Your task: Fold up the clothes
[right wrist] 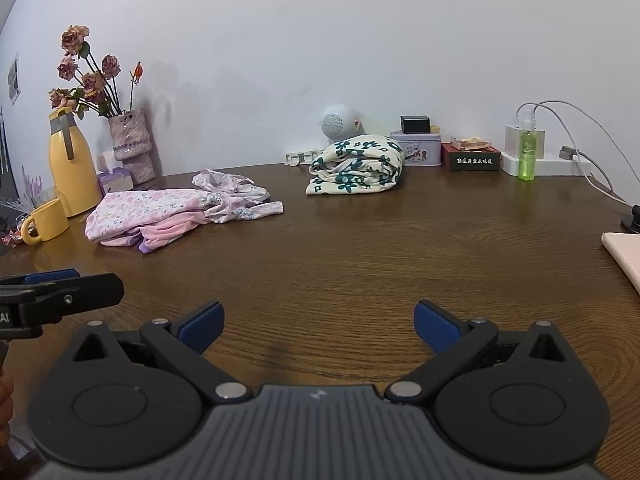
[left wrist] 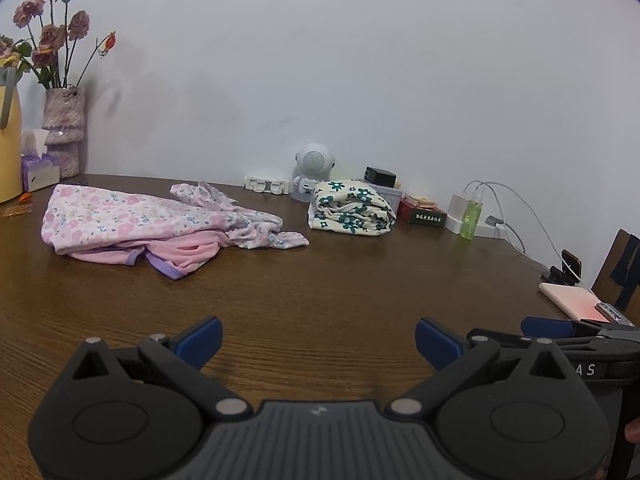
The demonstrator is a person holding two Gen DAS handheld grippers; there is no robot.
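Both the left gripper [left wrist: 319, 340] and right gripper [right wrist: 319, 326] are hovering wide apart and empty over the table [right wrist: 360, 248]. The pink clothes [left wrist: 160, 220] are lying crumpled at far left, seemingly two or three pieces, and the folded green-flowered cloth [left wrist: 350, 208] is sitting near the wall.

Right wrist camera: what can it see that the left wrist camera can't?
Only the right wrist view shows the yellow mug beside the yellow jug. Only the left wrist view shows the phone on its stand and a chair back. Both show the pink floral clothes, the green-flowered bundle, the green bottle and the vase of flowers.
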